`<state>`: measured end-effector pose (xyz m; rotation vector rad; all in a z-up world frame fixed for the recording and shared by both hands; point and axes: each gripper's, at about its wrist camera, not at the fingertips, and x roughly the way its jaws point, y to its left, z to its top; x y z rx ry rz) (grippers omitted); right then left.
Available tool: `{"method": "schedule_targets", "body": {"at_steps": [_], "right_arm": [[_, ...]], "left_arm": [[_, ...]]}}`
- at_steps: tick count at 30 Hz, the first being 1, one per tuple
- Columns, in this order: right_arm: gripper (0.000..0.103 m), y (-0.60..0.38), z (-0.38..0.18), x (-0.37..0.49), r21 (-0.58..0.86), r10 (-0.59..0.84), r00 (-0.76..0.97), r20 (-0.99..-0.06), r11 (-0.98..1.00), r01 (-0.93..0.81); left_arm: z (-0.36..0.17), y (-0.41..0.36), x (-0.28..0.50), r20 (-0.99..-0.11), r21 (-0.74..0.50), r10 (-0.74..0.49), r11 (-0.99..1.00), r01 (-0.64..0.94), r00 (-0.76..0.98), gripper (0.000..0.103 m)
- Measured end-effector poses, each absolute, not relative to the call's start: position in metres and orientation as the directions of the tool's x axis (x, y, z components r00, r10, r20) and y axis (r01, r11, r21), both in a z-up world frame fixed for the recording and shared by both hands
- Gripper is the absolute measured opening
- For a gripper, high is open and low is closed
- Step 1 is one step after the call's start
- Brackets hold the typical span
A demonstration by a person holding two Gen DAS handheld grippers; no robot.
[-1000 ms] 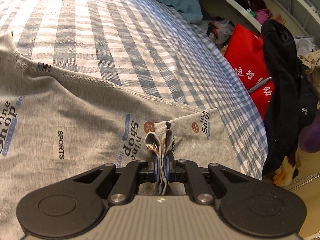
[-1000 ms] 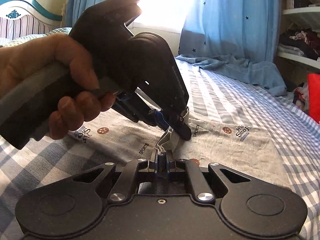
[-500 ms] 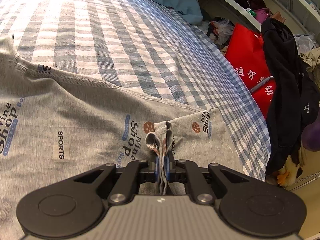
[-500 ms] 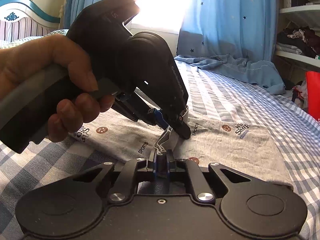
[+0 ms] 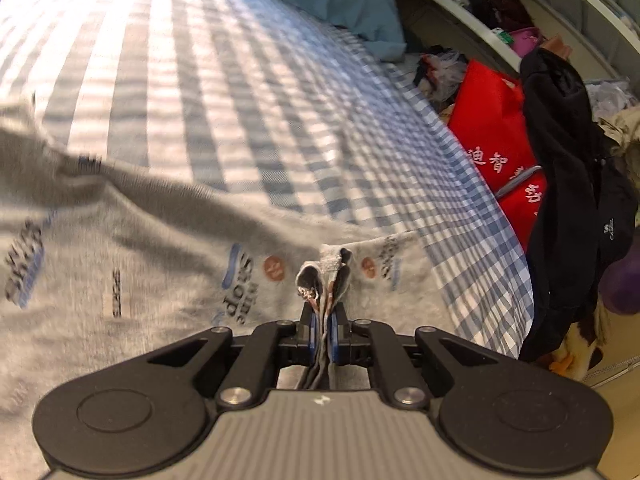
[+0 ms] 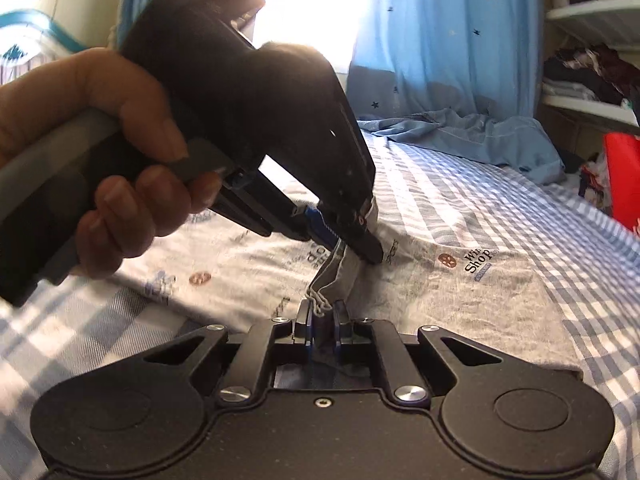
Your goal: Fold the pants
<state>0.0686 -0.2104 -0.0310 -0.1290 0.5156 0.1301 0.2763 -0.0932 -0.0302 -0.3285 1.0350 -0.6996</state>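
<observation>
A lived-in bedroom at home

A bed [image 5: 248, 92] with a blue-and-white checked sheet fills the room. A painted headboard [image 6: 28, 36] stands behind it, and blue star-print curtains [image 6: 436, 40] hang at a bright window [image 6: 308, 4]. Shelves [image 6: 592, 12] hold heaped clothes; a red bag [image 5: 492, 120] sits beside the bed.

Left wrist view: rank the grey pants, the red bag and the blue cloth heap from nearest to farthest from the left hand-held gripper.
1. Grey pants: pinched in the left hand-held gripper, spread to the left.
2. Red bag: beside the bed, on the right.
3. Blue cloth heap: far end of the bed, top centre.
</observation>
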Motion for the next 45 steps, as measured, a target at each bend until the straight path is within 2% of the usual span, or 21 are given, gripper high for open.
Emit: {"method": "schedule_targets", "body": {"at_steps": [8,15,26,33,38,40,41,43,44,45], "right_arm": [[0.010,-0.198,0.005,0.056,-0.091,0.136,0.902,-0.410,0.978,-0.189],[0.010,-0.163,0.024,0.057,-0.107,0.258,0.890,-0.375,0.942,-0.318],[0.010,-0.087,0.003,0.083,-0.091,0.403,0.791,-0.460,0.865,-0.494],[0.010,-0.056,-0.024,0.098,-0.099,0.395,0.727,-0.562,0.841,-0.533],[0.013,-0.057,-0.027,0.104,-0.086,0.397,0.708,-0.584,0.837,-0.540],[0.018,-0.058,-0.027,0.105,-0.067,0.406,0.704,-0.582,0.839,-0.540],[0.024,-0.060,-0.027,0.105,-0.059,0.409,0.704,-0.581,0.841,-0.538],[0.037,-0.067,-0.026,0.104,-0.045,0.420,0.704,-0.573,0.841,-0.539],[0.049,-0.071,-0.025,0.102,-0.042,0.423,0.708,-0.566,0.843,-0.537],[0.065,-0.077,-0.023,0.099,-0.043,0.424,0.714,-0.557,0.844,-0.535]], "left_arm": [[0.018,-0.076,0.268,-0.636,-0.520,-0.668,0.741,0.424,0.387,0.005],[0.030,-0.014,0.269,-0.644,-0.534,-0.641,0.768,0.354,0.417,0.005],[-0.009,0.072,0.279,-0.686,-0.537,-0.583,0.809,0.238,0.435,0.005],[-0.052,0.095,0.290,-0.699,-0.570,-0.593,0.799,0.191,0.399,0.005],[-0.068,0.102,0.289,-0.679,-0.599,-0.613,0.780,0.179,0.403,0.007],[-0.068,0.102,0.287,-0.675,-0.599,-0.613,0.780,0.178,0.410,0.008],[-0.067,0.102,0.286,-0.676,-0.596,-0.608,0.783,0.177,0.415,0.010],[-0.063,0.100,0.284,-0.680,-0.586,-0.597,0.792,0.174,0.425,0.019],[-0.060,0.099,0.282,-0.680,-0.582,-0.592,0.795,0.173,0.432,0.032],[-0.056,0.098,0.280,-0.680,-0.574,-0.583,0.801,0.170,0.444,0.050]]}}
